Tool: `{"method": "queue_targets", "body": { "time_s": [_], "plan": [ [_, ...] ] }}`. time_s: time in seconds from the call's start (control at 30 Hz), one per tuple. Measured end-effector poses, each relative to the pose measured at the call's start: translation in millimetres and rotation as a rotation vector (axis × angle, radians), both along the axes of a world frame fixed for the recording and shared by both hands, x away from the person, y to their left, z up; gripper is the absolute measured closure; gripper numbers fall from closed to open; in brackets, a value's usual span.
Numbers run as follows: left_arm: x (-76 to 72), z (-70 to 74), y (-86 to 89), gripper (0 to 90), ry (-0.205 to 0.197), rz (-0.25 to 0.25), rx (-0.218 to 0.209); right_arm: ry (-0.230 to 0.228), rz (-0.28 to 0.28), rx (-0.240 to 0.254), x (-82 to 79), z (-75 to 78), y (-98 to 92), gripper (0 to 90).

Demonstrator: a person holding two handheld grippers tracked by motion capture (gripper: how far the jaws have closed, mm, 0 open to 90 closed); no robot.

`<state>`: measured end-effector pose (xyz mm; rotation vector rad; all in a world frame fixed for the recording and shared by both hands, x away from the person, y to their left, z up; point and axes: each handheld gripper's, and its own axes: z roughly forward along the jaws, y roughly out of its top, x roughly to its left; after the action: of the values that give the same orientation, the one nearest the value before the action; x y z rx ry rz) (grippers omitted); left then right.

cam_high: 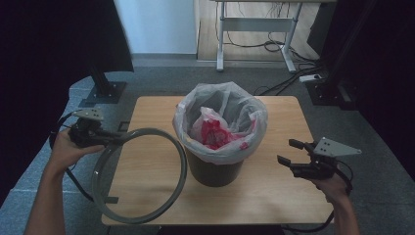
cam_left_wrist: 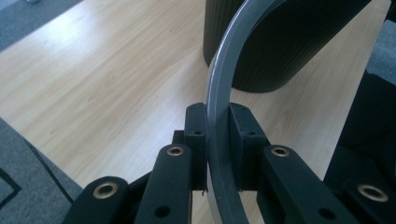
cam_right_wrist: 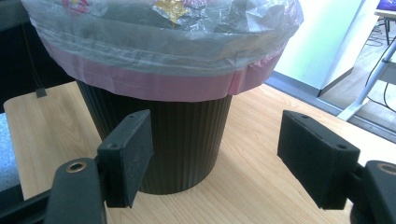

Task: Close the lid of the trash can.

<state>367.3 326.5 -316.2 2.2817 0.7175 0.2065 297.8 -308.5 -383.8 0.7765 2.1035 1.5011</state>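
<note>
A dark ribbed bin (cam_high: 215, 169) stands in the middle of the wooden table (cam_high: 274, 191), lined with a clear plastic bag (cam_high: 220, 115) that holds pink-red rubbish. My left gripper (cam_high: 108, 136) is shut on a large grey ring (cam_high: 142, 174), which hangs tilted over the table's left edge, to the left of the bin. In the left gripper view the ring (cam_left_wrist: 219, 93) runs up between the pressed pads, in front of the bin (cam_left_wrist: 275, 46). My right gripper (cam_high: 288, 152) stands open to the right of the bin, nothing between its pads. Ahead of it is the bin (cam_right_wrist: 182, 135).
A desk frame (cam_high: 254, 34) with cables stands on the floor beyond the table. Black stand bases (cam_high: 103, 90) sit at the far left and far right. Grey carpet surrounds the table.
</note>
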Motion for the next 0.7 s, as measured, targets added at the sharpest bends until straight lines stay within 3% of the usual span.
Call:
{"method": "queue_targets", "body": {
  "time_s": [0.3,0.7],
  "plan": [
    [-3.3,19.8,-4.9,78.7,-0.007,-0.016,0.025,0.003,0.008,-0.009,-1.1,0.6,-0.1,25.7],
    [-16.3,50.9,2.2,78.7,-0.053,-0.034,0.013,0.006,0.001,-0.012,-2.6,-1.5,-1.3,25.7]
  ]
}}
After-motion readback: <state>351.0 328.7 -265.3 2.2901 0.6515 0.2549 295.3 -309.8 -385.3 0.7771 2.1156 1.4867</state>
